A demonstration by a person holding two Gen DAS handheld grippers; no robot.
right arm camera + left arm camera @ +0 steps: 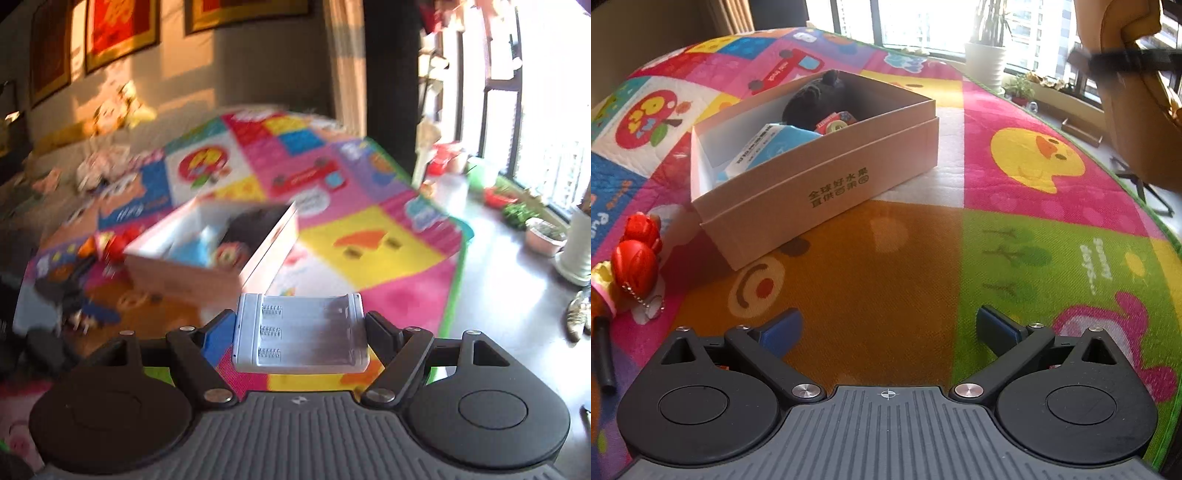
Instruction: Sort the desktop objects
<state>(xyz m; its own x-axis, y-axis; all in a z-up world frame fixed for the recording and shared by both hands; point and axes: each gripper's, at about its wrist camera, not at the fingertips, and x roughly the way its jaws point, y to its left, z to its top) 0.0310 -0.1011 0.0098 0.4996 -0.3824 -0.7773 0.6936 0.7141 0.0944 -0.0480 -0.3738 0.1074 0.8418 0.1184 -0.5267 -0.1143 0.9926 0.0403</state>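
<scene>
Toys sit at the left edge of the play mat [886,258]: two red figures [635,254] with a small chain, and just below them a black stick [604,358] half cut off by the frame. Further in, toward the mat's middle, stands an open cardboard box [820,177] with printed characters on its near wall. Inside it lie a blue-and-white packet [768,147], a dark plush toy [816,99] at the far end, and a small colourful item [836,122] between them.

Low over the brown patch near the mat's near edge hangs the left gripper [886,328], its blue-padded jaws wide apart with nothing between them.

At the right, the right gripper [301,332] is clamped on a white battery holder [301,332], its three spring slots facing up; the pads press its two short sides. It is held in the air off the mat's near right corner, with the box [207,251] beyond it, blurred. Potted plants [986,55] stand past the mat's far right edge by the window.
</scene>
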